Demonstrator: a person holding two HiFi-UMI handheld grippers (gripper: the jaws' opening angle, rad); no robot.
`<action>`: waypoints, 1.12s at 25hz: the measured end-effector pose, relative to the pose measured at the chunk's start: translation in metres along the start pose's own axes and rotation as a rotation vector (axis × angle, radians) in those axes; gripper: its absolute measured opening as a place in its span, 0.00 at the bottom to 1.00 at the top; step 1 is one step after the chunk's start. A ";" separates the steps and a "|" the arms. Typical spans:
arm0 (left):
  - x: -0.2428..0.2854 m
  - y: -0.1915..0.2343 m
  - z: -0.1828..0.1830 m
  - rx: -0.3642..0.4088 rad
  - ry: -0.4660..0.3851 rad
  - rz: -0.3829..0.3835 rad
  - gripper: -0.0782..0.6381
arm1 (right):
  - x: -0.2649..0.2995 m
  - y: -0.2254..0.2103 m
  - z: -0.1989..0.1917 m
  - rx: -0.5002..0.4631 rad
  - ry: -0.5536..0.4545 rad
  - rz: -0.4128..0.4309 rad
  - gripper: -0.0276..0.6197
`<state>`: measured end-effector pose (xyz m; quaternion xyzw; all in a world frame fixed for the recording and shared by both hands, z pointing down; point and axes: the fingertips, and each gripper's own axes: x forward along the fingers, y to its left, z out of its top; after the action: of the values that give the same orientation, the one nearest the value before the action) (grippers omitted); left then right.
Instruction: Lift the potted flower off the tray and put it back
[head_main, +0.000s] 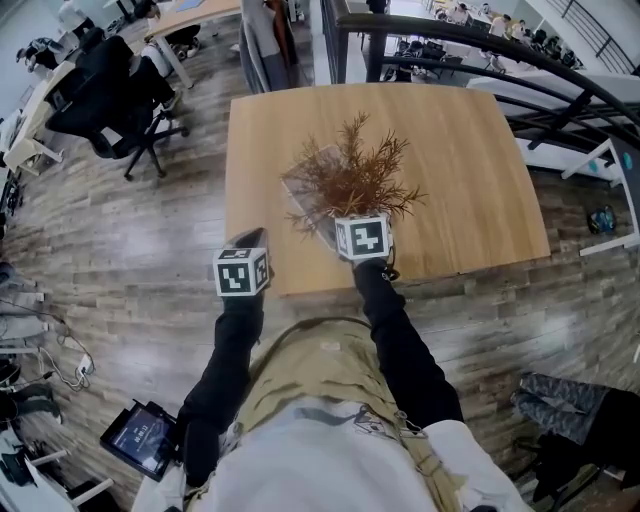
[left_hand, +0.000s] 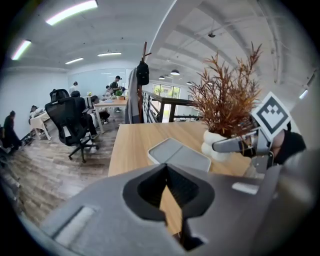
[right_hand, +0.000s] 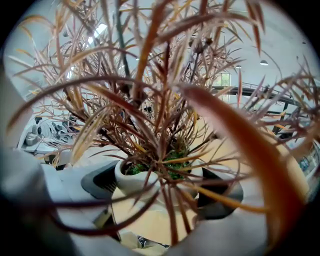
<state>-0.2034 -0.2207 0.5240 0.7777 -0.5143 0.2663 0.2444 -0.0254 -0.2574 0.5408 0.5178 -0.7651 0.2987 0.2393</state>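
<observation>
The potted flower (head_main: 350, 180) has reddish-brown fronds and a white pot (left_hand: 214, 142). My right gripper (head_main: 350, 222) is shut on the pot (right_hand: 132, 180), its jaws on either side of it, and fronds fill most of the right gripper view. In the left gripper view the pot stands just past the right edge of the grey tray (left_hand: 175, 154), not over it. I cannot tell whether the pot touches the table. In the head view the tray (head_main: 298, 180) is partly hidden under the fronds. My left gripper (head_main: 250, 238) hovers at the table's front left edge, shut and holding nothing.
The wooden table (head_main: 450, 170) has bare surface to the right of the plant and behind it. A black office chair (head_main: 110, 90) stands on the floor to the left. A dark railing (head_main: 480, 45) runs behind the table. People sit at desks far off.
</observation>
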 end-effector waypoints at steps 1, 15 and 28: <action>0.001 -0.001 -0.002 -0.003 0.002 0.004 0.11 | 0.003 -0.003 -0.002 -0.001 0.002 0.000 0.80; 0.001 -0.020 -0.049 -0.040 0.016 0.069 0.11 | 0.037 -0.028 -0.053 -0.019 0.040 0.052 0.80; 0.001 0.006 -0.057 -0.115 0.036 0.124 0.11 | 0.090 -0.025 -0.068 -0.072 0.118 0.085 0.80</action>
<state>-0.2182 -0.1861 0.5671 0.7241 -0.5715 0.2648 0.2809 -0.0297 -0.2751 0.6554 0.4576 -0.7812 0.3107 0.2894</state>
